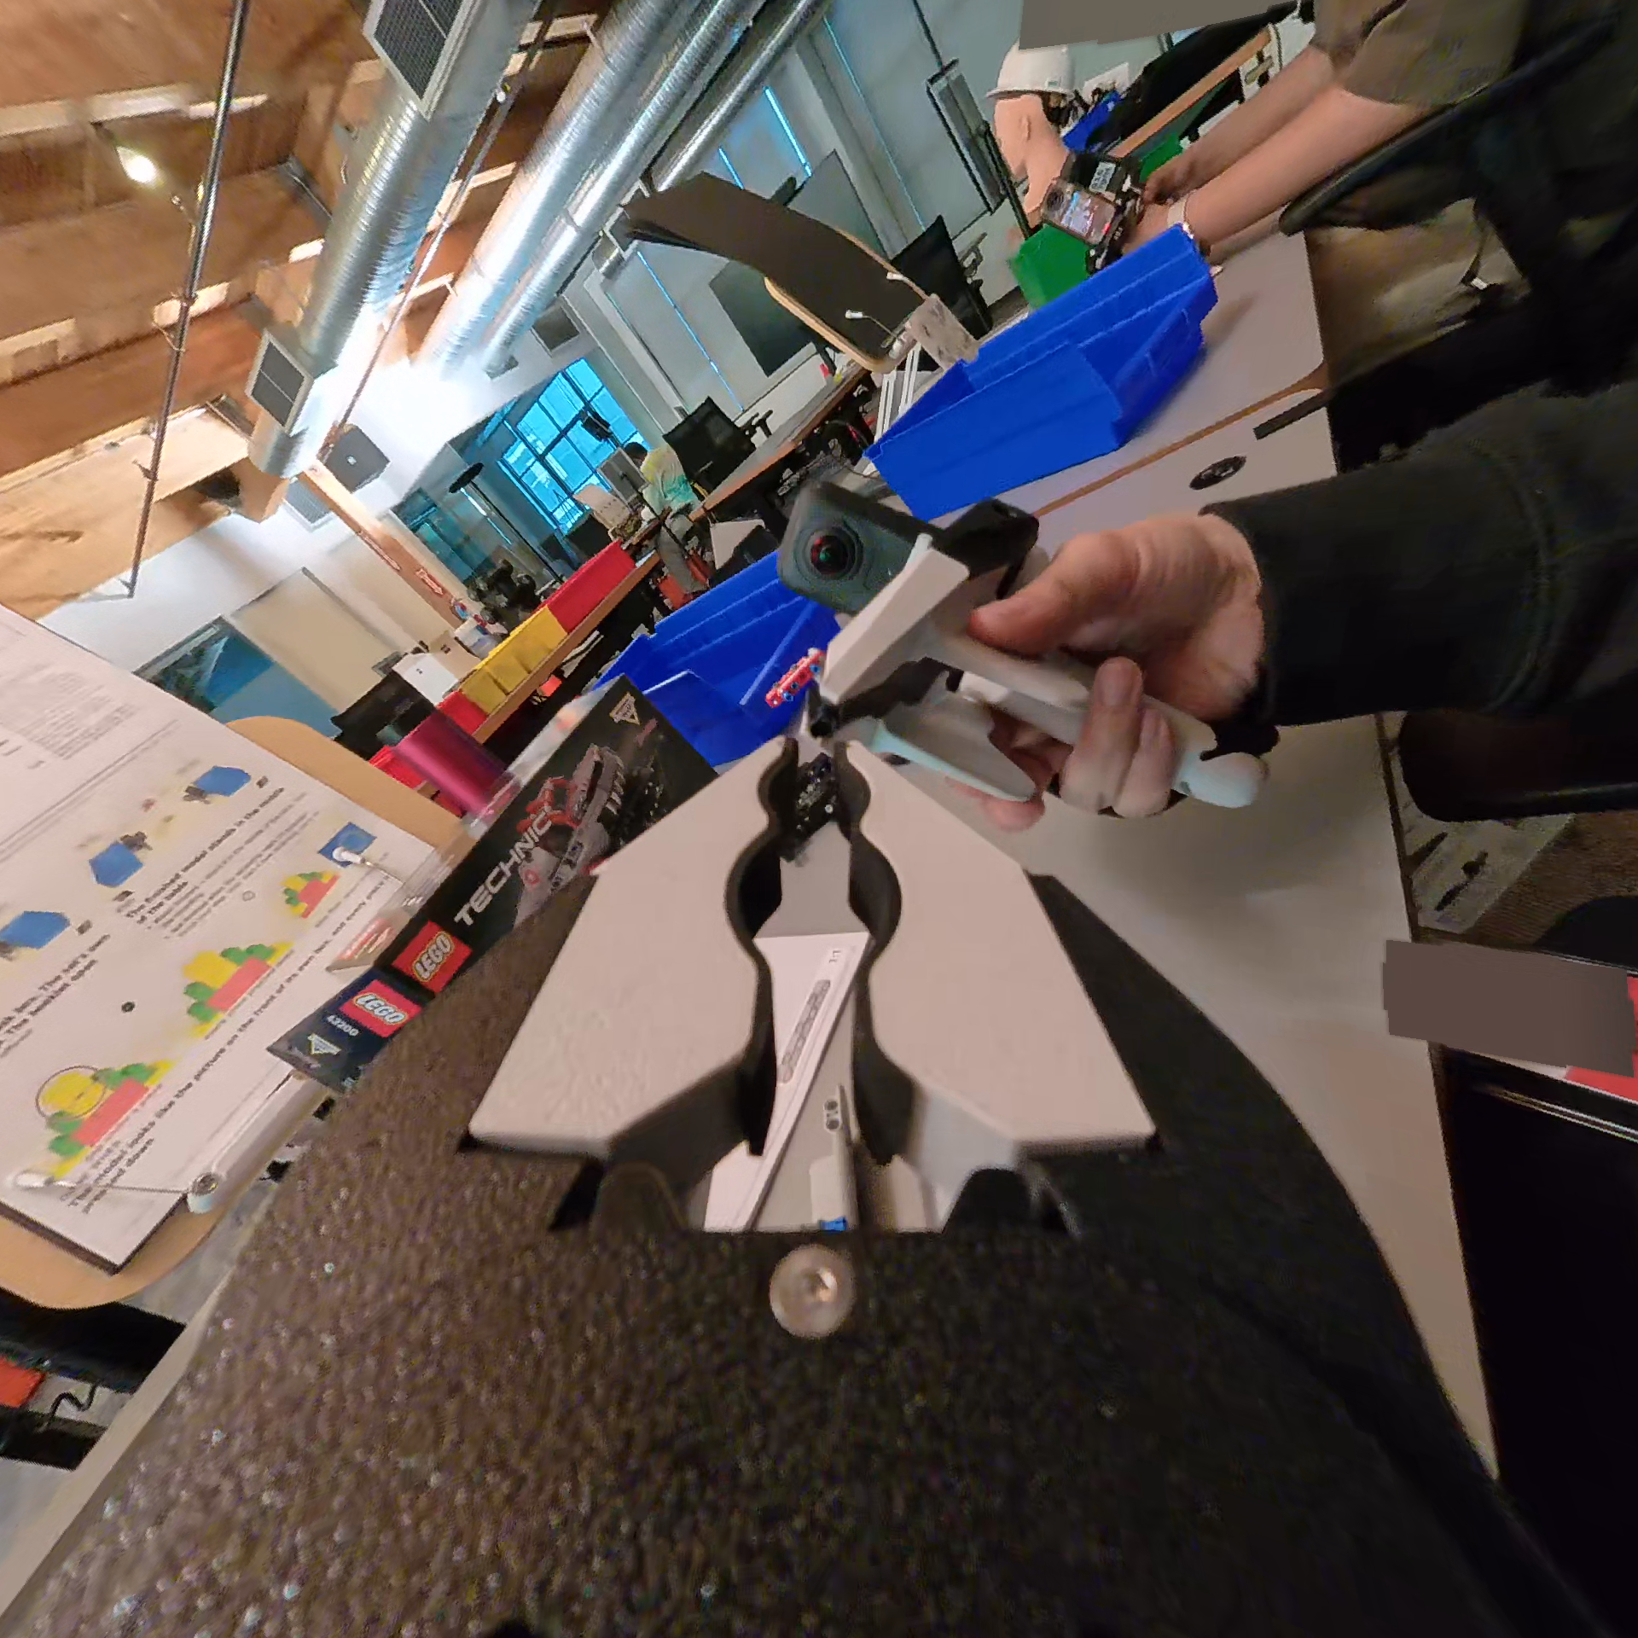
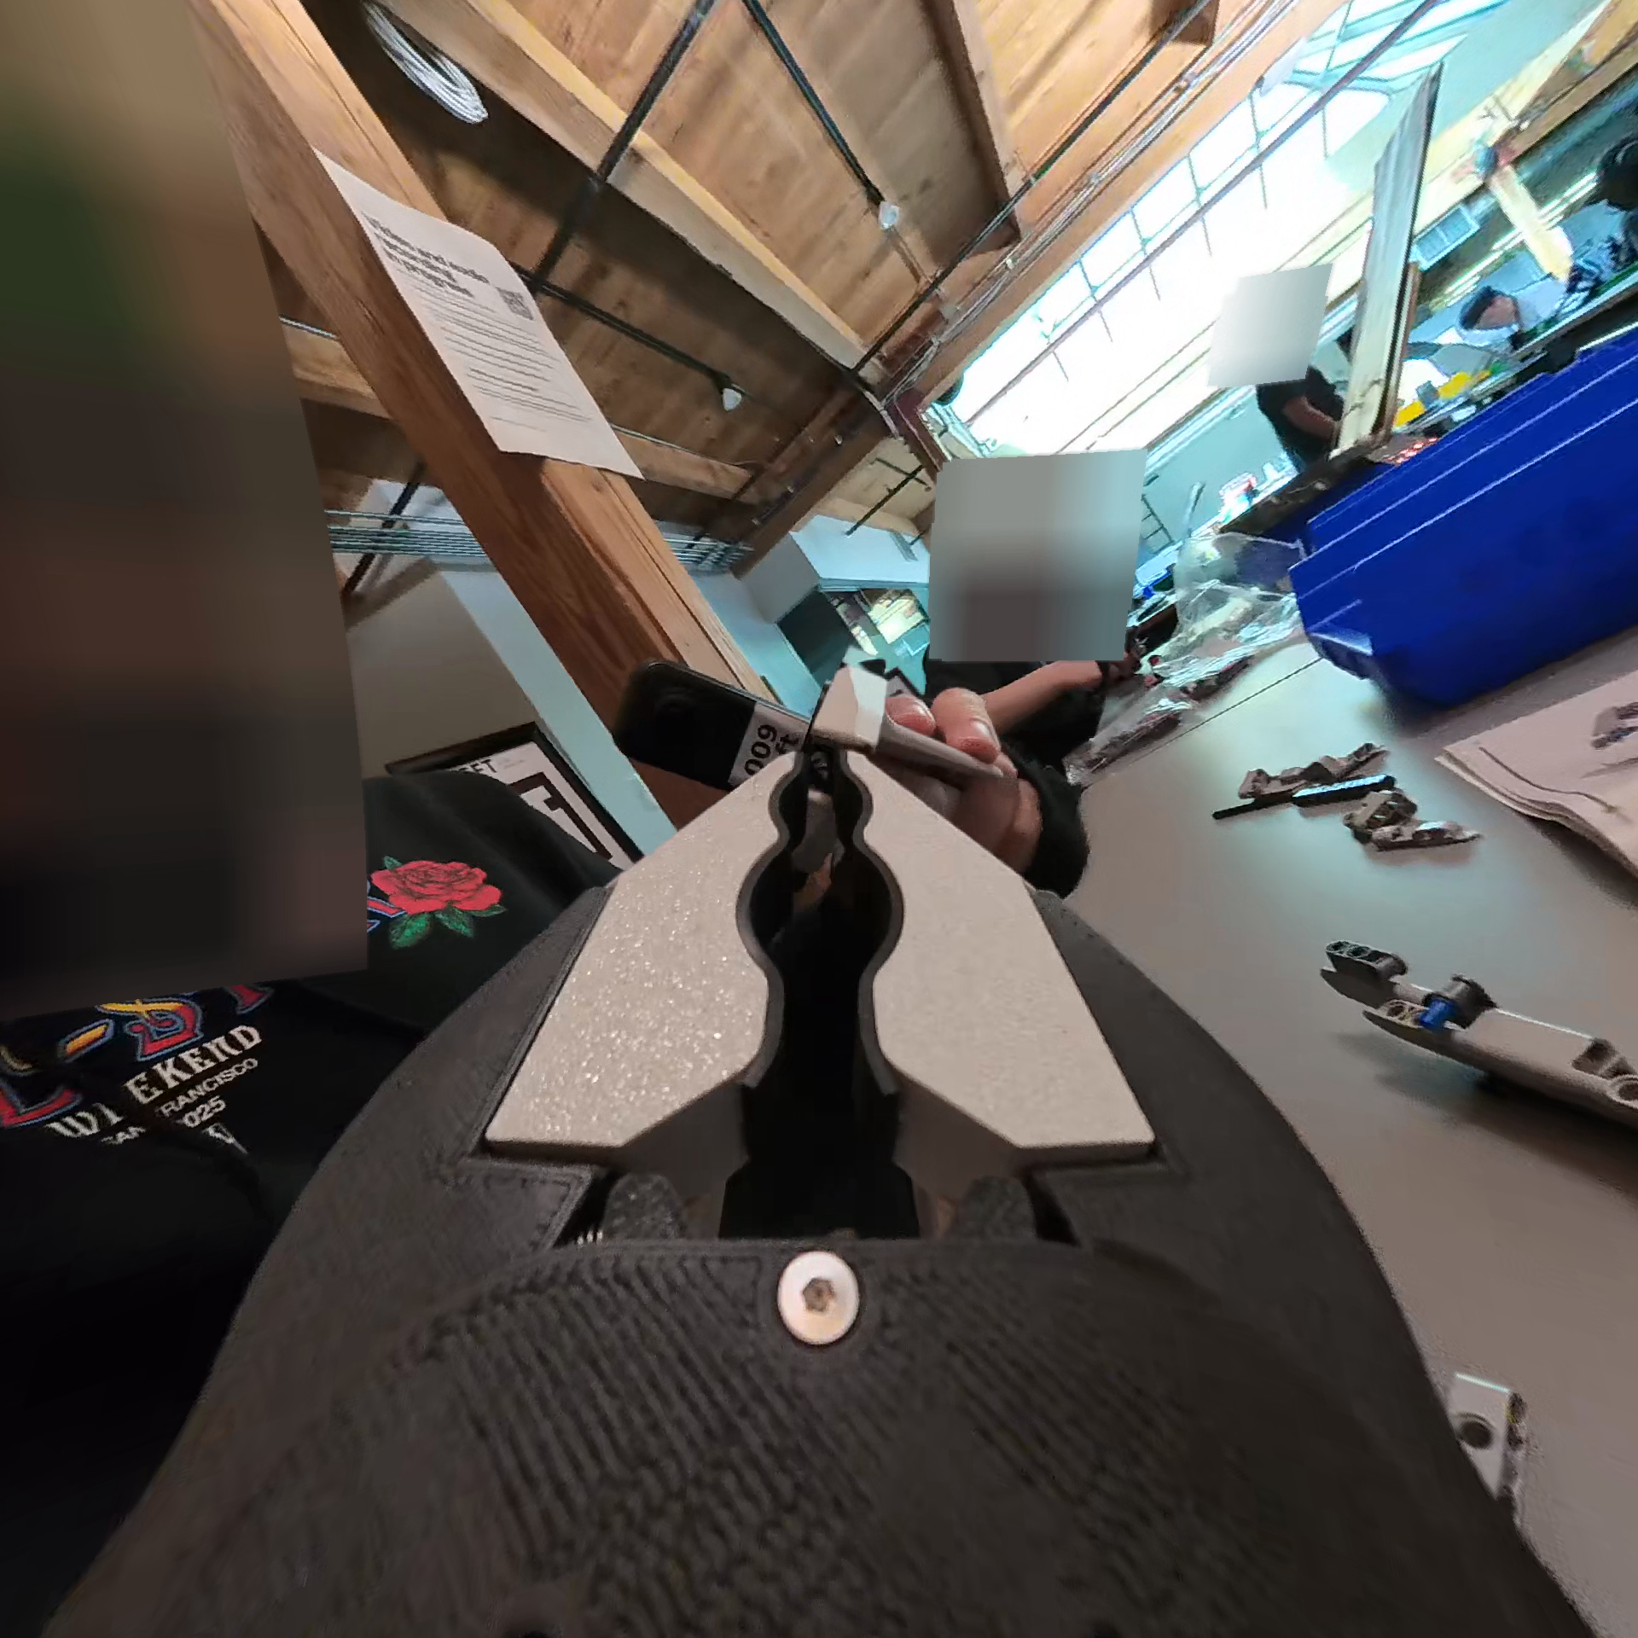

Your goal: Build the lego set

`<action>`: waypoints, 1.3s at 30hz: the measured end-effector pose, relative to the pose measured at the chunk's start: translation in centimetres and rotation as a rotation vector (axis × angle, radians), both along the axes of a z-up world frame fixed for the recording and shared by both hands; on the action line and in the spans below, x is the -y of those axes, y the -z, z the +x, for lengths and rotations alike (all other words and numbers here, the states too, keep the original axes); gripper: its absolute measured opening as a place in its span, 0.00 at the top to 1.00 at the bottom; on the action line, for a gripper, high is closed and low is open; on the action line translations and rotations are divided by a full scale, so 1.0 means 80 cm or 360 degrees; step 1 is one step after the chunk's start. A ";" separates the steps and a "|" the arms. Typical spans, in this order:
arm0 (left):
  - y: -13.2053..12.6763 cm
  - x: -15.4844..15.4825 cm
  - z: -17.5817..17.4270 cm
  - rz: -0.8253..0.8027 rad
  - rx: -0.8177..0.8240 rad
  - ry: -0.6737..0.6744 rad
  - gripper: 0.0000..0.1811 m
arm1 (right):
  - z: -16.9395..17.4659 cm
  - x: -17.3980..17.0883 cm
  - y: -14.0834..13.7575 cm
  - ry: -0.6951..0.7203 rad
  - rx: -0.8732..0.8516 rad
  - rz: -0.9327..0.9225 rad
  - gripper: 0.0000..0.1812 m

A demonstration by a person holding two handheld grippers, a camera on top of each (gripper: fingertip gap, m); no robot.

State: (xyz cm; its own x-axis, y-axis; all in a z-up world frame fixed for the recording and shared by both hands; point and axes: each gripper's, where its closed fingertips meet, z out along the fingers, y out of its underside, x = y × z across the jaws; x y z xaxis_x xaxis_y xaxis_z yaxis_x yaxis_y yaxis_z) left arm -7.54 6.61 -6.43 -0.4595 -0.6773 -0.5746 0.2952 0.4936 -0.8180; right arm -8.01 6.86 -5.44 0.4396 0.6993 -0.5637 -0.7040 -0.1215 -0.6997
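Both grippers are held up above the table, tip to tip. My left gripper [image 1: 811, 780] is shut on a small black lego piece [image 1: 811, 798]. My right gripper [image 2: 815, 784] is nearly shut on a small dark piece [image 2: 817, 769], with a grey part [image 2: 811, 846] showing in the gap behind it. In the left wrist view the right gripper [image 1: 822, 720] comes in from the right in a hand, its tips touching the black piece. In the right wrist view the left gripper [image 2: 829, 722] faces mine. I cannot tell whether the two held pieces are joined.
An open instruction sheet [image 1: 151, 931] and the lego box [image 1: 532, 851] stand to the left. Blue bins [image 1: 1064, 390] sit behind, and a red beam [image 1: 793, 678] is near one. A grey assembly with a blue pin [image 2: 1462, 1028], loose dark parts [image 2: 1356, 798] and paper [image 2: 1551, 771] lie on the table. Both grippers' tips are close together, under 4 cm apart.
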 end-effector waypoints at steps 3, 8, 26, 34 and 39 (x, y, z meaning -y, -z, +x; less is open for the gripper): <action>-0.002 0.002 -0.001 0.0005 0.0023 0.0016 0.99 | -0.001 0.000 -0.002 -0.0037 -0.0050 0.0015 0.98; -0.001 0.003 -0.001 -0.0009 0.0058 0.0025 0.99 | -0.002 0.000 0.001 -0.0055 -0.0063 0.0001 0.98; -0.003 0.009 -0.012 0.0050 0.0054 0.0141 0.99 | -0.013 0.002 0.003 -0.0187 -0.0116 -0.0021 0.98; 0.018 -0.005 0.001 -0.0009 -0.0264 0.0043 0.98 | 0.009 0.008 0.034 0.0129 0.0366 -0.0244 0.96; 0.086 -0.028 0.015 0.0137 -0.0784 -0.0021 0.99 | 0.058 0.028 0.129 0.0562 0.1362 -0.0775 0.81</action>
